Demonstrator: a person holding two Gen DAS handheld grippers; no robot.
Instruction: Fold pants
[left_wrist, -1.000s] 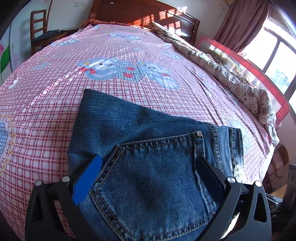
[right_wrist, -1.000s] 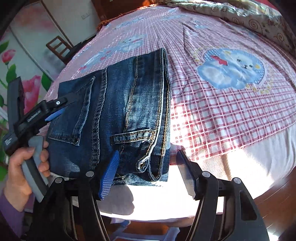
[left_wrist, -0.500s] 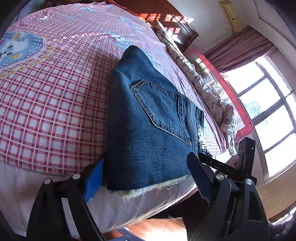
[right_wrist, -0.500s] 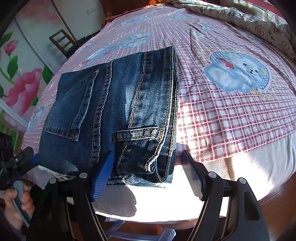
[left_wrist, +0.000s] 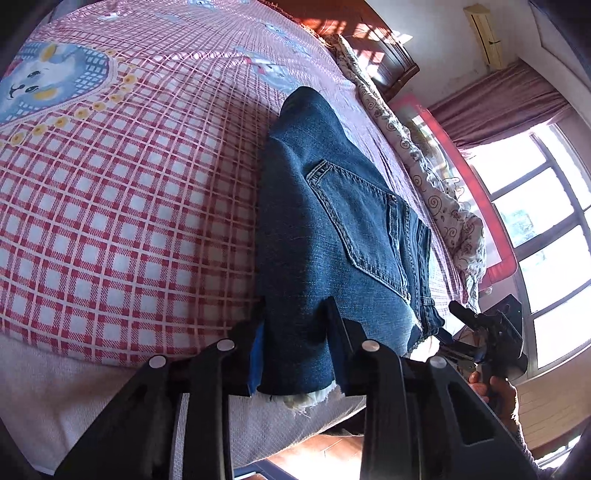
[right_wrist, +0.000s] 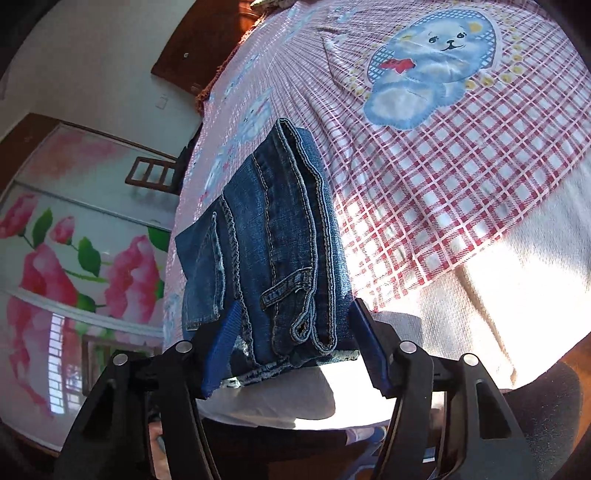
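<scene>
Blue denim pants (left_wrist: 332, 236) lie folded small at the near edge of the bed (left_wrist: 122, 206), with the left claw (left_wrist: 295, 354) just squeezed onto their frayed end and the right claw (right_wrist: 291, 354) closing around their waistband corner, so little folding looks left.

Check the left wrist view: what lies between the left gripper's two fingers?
The near edge of the folded jeans fills the left gripper, whose jaws have just been closing and now pinch the denim.
</scene>
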